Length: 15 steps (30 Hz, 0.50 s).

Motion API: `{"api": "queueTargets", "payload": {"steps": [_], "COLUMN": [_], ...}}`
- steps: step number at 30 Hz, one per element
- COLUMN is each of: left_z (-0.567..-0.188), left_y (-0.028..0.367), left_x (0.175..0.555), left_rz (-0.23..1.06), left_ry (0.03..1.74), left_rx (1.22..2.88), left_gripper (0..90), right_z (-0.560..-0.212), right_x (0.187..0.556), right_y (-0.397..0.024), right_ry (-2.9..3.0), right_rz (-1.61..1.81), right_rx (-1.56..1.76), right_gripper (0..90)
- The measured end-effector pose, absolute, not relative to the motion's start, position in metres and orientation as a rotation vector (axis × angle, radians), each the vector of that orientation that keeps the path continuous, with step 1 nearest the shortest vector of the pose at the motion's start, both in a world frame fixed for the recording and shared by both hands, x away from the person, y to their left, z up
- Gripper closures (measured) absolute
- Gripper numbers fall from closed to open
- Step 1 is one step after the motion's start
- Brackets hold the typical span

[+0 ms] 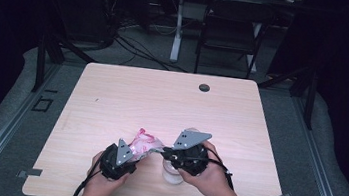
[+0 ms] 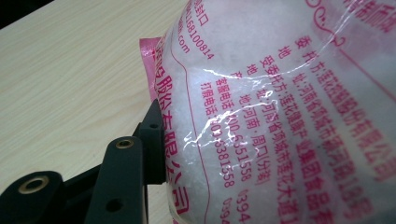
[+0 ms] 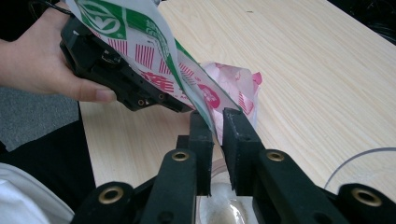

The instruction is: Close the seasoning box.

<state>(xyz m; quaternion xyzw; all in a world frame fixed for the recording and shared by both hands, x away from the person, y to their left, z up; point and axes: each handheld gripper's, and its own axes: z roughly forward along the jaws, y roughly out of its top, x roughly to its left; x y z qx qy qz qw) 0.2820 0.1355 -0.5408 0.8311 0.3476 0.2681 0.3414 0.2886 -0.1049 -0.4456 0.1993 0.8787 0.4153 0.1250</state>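
the plastic bag [image 2: 289,107] hangs over the surface [image 1: 162,101], printed with pink chinese characters and digits "168100814". left tool [image 1: 125,156] grips its body; right tool [image 3: 215,122], slightly parted, brackets its corner.

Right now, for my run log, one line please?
left gripper: holds bag | right gripper: bag corner between fingers, above jar

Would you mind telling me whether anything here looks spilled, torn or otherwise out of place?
Nothing looks spilled on the table. The printed bag of white granules hangs tilted between both tongs above a clear container; its corner sits crumpled between the right tongs.
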Motion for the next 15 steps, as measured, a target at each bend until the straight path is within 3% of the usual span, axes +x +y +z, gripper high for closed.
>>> {"api": "queueTargets", "payload": {"steps": [15], "left_z": [-0.532], "left_y": [0.1362], "left_x": [0.2903], "left_rz": [0.726], "left_ry": [0.882], "left_rx": [2.217], "left_gripper": [53.1], "right_z": [-0.4402], "right_x": [0.2899], "right_y": [-0.1153], "right_ry": [2.549], "right_rz": [1.203], "right_rx": [0.595], "right_gripper": [68.3]}}
